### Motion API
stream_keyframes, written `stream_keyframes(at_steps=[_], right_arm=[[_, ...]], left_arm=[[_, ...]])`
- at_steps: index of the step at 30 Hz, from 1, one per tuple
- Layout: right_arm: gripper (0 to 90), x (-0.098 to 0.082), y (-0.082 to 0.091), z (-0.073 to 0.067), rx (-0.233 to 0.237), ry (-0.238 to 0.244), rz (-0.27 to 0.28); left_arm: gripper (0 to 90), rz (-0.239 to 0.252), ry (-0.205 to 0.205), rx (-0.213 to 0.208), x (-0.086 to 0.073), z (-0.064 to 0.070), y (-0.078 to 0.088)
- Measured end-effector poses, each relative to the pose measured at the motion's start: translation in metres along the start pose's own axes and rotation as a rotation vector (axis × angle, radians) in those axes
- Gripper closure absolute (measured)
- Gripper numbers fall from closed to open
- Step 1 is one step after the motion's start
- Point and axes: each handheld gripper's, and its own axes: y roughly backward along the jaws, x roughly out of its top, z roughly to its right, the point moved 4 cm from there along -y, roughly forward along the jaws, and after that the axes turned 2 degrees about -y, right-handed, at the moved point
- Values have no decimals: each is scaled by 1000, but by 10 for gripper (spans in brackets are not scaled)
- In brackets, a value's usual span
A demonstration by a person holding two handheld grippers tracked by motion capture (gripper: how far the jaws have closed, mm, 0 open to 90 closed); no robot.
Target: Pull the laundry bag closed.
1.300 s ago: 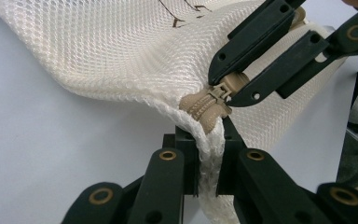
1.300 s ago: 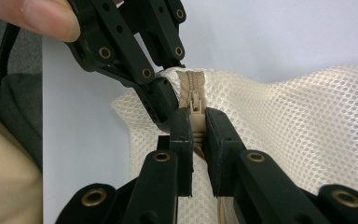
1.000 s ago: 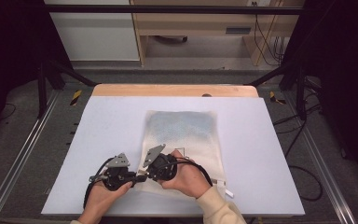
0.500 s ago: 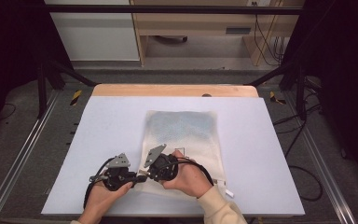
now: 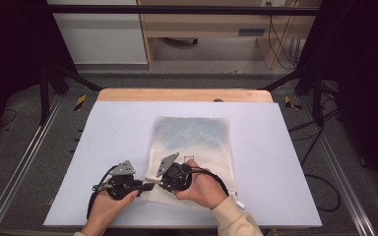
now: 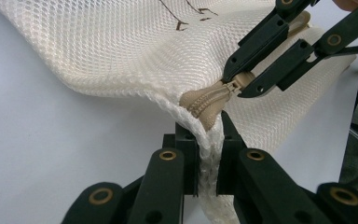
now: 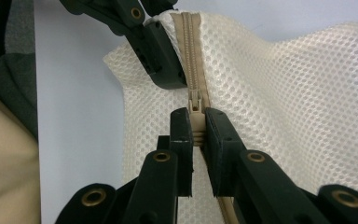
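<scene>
Since the earlier frames almost nothing has shifted: our two hands sit in the same spot near the front edge of the tabletop point(image 5: 285, 162), and the mesh laundry bag point(image 5: 192, 147) lies where it lay, flat on the pale surface a little right of centre, its near end reaching toward that front edge. We hold the left gripper point(image 6: 209, 154) clamped on the corner seam of the bag, right where the beige zipper point(image 6: 205, 100) begins; its jaws are closed tight on the mesh edge, which we judge is meant to anchor the cloth so it cannot slide or bunch. The right gripper point(image 7: 196, 133) is closed on the zipper pull point(image 7: 196, 123), pinching the small tab between its pads, with the teeth of the zipper running away from it toward the left gripper's jaws. In the high view the two grippers point at each other, nearly tip to tip, at the bag's near left corner, just inside the front edge of the tabletop. We read this as the start of a zip stroke: one hand fixes the end, the other is set to draw the slider along the track. The soft mesh will give and ripple, so a steady pull in line with the teeth seems wise, lest the tab slip out
</scene>
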Motion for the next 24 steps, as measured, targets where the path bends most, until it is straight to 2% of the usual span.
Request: stream_keyframes(at_steps=[13,24], right_arm=[[822,-2,1,1,-2,-4,12],[822,-3,2,2,2,-8,19]], left_arm=[[831,-7,-13,3,0,2,-1],[829,0,-5,0,0,2,-2]])
